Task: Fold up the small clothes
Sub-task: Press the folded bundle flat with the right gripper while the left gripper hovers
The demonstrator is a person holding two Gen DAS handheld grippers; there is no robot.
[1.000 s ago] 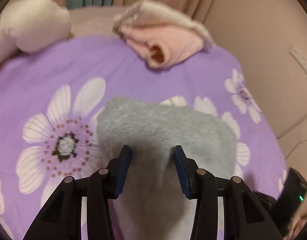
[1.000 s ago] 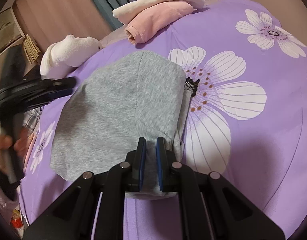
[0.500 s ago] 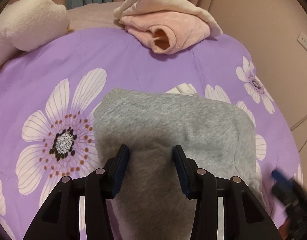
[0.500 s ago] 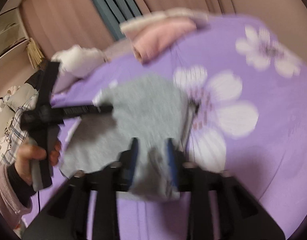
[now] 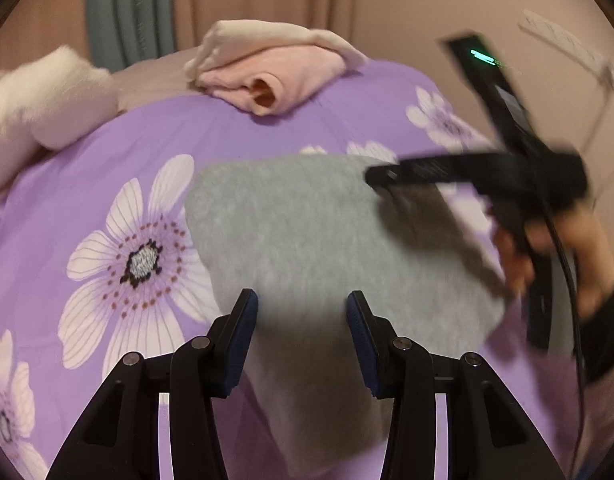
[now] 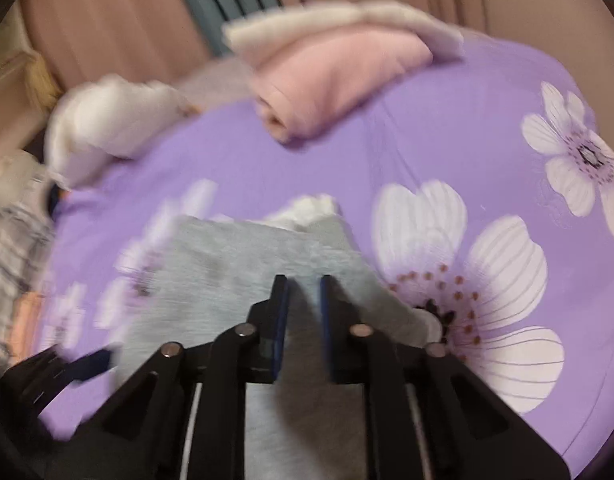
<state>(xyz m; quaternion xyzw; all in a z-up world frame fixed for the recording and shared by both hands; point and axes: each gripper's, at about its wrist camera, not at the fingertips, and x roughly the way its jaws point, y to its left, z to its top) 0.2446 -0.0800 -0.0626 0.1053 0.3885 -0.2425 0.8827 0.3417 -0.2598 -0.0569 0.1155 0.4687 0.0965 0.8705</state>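
Soft, light grey garment (image 5: 307, 240) lies folded on the purple bedspread (image 5: 119, 152), right under both tongs. Left gripper (image 5: 302, 312) part open, straddling cloth, gripping nothing that I can see. Right gripper (image 6: 301, 300) has just closed; whether it pinches cloth is blurred. Limp stuff: best taken at a corner edge.

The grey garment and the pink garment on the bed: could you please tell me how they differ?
The grey garment lies spread flat near the tools; the pink garment sits folded into a thick bundle at the far edge. The grey one lies alone; the pink one has a cream cloth on top. Both rest on the purple flowered cover.
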